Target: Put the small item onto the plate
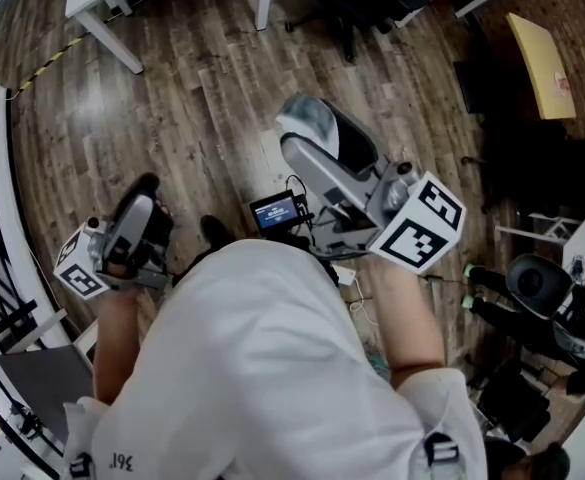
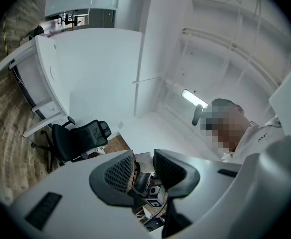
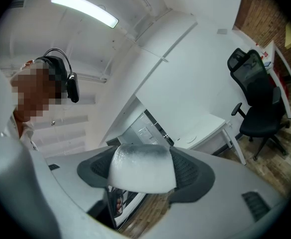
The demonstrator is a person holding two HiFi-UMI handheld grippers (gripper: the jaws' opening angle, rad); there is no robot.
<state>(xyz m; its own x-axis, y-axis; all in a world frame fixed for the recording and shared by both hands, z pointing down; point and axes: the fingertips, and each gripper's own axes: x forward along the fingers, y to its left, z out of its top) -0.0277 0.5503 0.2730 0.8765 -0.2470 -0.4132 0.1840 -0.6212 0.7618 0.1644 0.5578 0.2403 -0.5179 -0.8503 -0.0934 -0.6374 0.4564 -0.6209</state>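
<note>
My right gripper [image 1: 310, 133] is shut on a small white, frosted-looking item [image 1: 312, 120]. In the right gripper view the item [image 3: 143, 169] fills the gap between the dark ribbed pads [image 3: 190, 172] and hides what lies beyond. The right gripper's marker cube [image 1: 419, 223] sits above the person's forearm. My left gripper [image 1: 142, 190] is held low at the left. In its own view the left gripper [image 2: 144, 167] shows a narrow gap between the pads with nothing in it. Both grippers are held in the air above the floor. No plate shows in any view.
Wooden floor lies below. A white desk [image 1: 112, 3] and a black office chair [image 1: 342, 8] stand at the far side. A small screen device [image 1: 275, 211] hangs at the person's chest. Dark camera gear [image 1: 537, 286] stands at the right. Another black chair [image 2: 80, 138] is beside a white counter.
</note>
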